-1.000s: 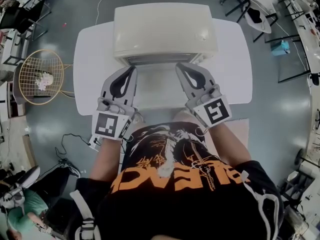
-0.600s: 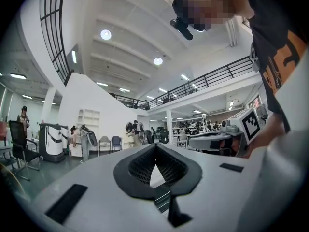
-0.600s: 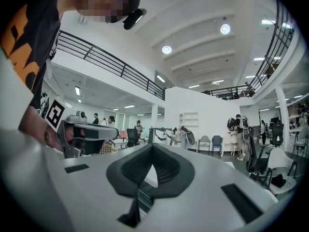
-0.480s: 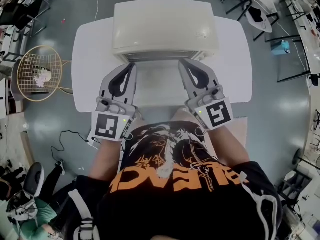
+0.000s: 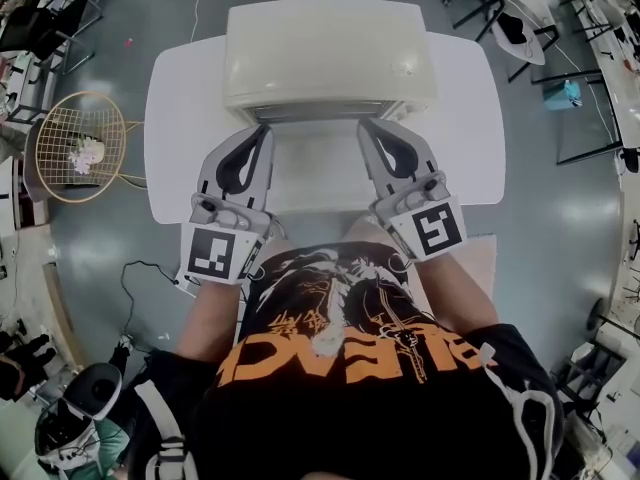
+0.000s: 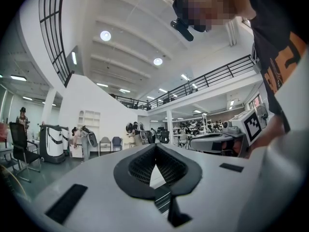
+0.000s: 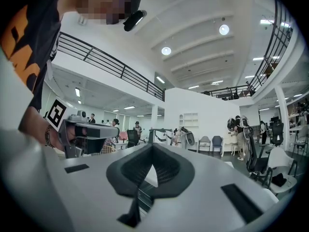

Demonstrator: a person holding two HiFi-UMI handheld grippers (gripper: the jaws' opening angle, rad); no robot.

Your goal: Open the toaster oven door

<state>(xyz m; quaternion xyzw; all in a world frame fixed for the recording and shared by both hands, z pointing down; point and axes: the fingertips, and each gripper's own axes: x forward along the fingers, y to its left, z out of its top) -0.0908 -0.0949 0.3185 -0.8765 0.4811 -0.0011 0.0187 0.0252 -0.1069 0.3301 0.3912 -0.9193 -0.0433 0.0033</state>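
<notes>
A cream toaster oven [image 5: 330,53] stands at the back of a white table [image 5: 185,118]; only its top and a thin dark strip of its front [image 5: 320,114] show, so the door's position cannot be told. My left gripper [image 5: 264,133] and right gripper [image 5: 366,126] both point at the oven's front edge, one near each end, touching nothing that I can see. Both are shut and hold nothing. In the left gripper view the left gripper [image 6: 155,149] has its black pads together, as does the right gripper [image 7: 152,148] in its own view. Only slivers of white and dark slats show through the gaps.
A round wire chair [image 5: 78,148] stands on the grey floor left of the table. Black chairs [image 5: 510,18] stand at the back right. A cable [image 5: 135,288] lies by the table's near left corner, and a person [image 5: 85,418] is at the lower left.
Both grippers have edged slightly forward toward the oven front and stay shut. The person at the lower left has moved.
</notes>
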